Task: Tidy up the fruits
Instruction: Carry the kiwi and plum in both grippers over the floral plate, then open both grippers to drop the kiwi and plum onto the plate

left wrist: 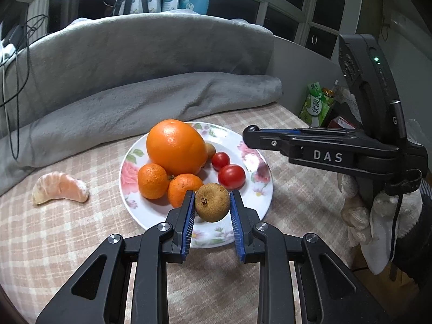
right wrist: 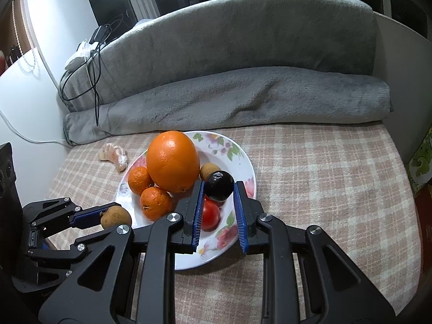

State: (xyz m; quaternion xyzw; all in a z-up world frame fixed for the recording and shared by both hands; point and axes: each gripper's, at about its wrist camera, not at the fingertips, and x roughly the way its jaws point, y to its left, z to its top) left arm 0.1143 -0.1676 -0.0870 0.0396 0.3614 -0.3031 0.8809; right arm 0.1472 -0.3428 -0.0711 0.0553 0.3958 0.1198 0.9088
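Observation:
A floral plate (left wrist: 251, 159) (right wrist: 243, 159) holds a big orange (left wrist: 175, 145) (right wrist: 172, 160), two mandarins (left wrist: 152, 181) (left wrist: 183, 187), two red tomatoes (left wrist: 231, 176) (left wrist: 220, 161) and a small brown longan (left wrist: 210, 149) (right wrist: 209, 170). My left gripper (left wrist: 212, 202) (right wrist: 113, 220) is shut on a brown longan (left wrist: 212, 202) (right wrist: 116, 217) above the plate's near rim. My right gripper (right wrist: 218, 189) (left wrist: 251, 129) is shut on a dark plum (right wrist: 219, 185) above the tomatoes. A peeled mandarin piece (left wrist: 60, 187) (right wrist: 114, 155) lies on the checked cloth left of the plate.
Rolled grey blankets (left wrist: 151, 102) (right wrist: 243, 97) lie behind the plate. Cables (right wrist: 91, 62) hang at the back left. A green carton (left wrist: 316, 105) stands past the bed's right edge. A white wall (right wrist: 24, 102) is at the left.

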